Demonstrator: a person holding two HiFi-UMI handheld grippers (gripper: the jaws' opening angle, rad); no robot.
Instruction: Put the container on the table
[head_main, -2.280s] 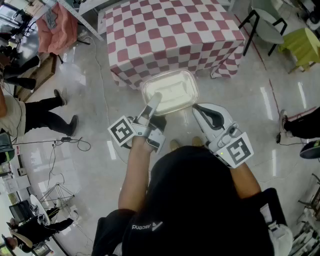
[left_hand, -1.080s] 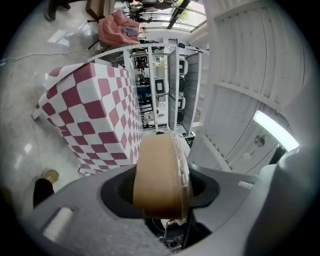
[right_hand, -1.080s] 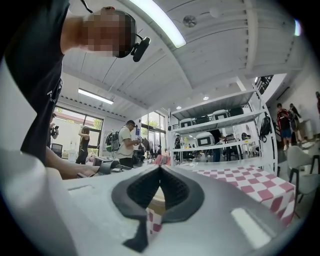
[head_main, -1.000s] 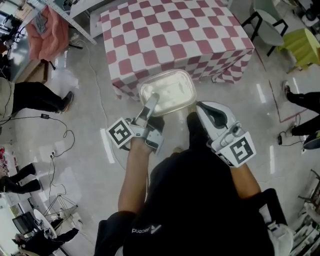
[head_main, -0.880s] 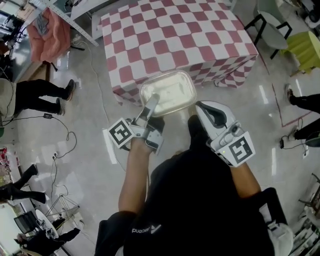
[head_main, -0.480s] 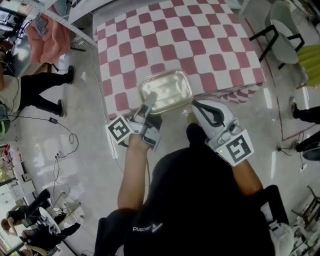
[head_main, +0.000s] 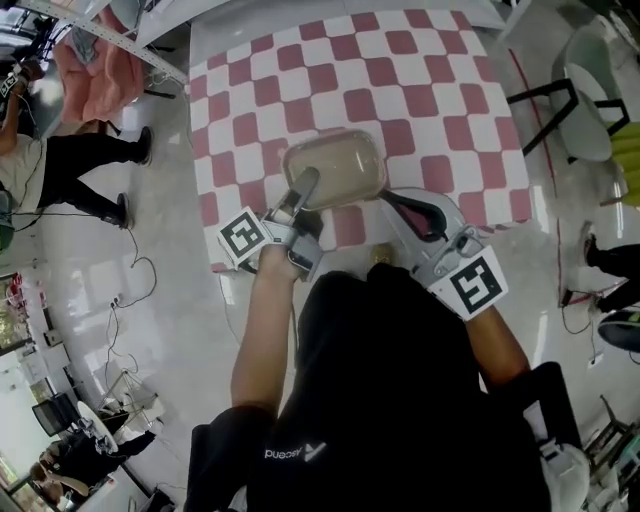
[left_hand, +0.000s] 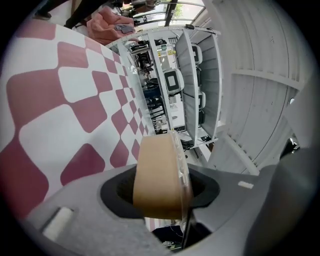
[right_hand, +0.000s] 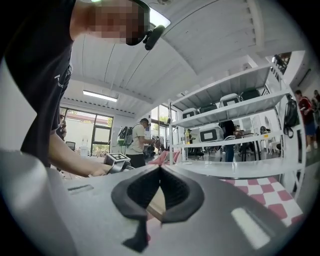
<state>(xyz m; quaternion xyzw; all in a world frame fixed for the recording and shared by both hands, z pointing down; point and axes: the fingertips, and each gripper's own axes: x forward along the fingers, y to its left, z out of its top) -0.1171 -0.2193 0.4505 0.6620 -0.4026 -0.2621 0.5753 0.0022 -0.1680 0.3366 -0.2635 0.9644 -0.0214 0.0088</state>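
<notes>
A clear, tan-tinted rectangular container (head_main: 335, 168) hangs over the near part of the red-and-white checked table (head_main: 300, 70). My left gripper (head_main: 305, 186) is shut on its near-left wall, which stands as a tan slab (left_hand: 159, 175) between the left gripper (left_hand: 162, 189) jaws. At the container's near-right corner, my right gripper (head_main: 386, 198) is clamped on the rim. In the right gripper view only a thin tan edge (right_hand: 156, 204) shows in the narrow gap of the right gripper (right_hand: 159, 192). Whether the container's bottom touches the cloth cannot be told.
A round grey chair (head_main: 588, 98) stands right of the table. A person in black trousers (head_main: 70, 175) stands at the left, near a pink cloth (head_main: 92, 82) on a rack. Cables (head_main: 135, 275) lie on the shiny floor. White shelving (right_hand: 235, 112) lies beyond the table.
The container, carried in both grippers, has moved forward from in front of the table's hanging cloth to above the tabletop. Both grips are unchanged.
</notes>
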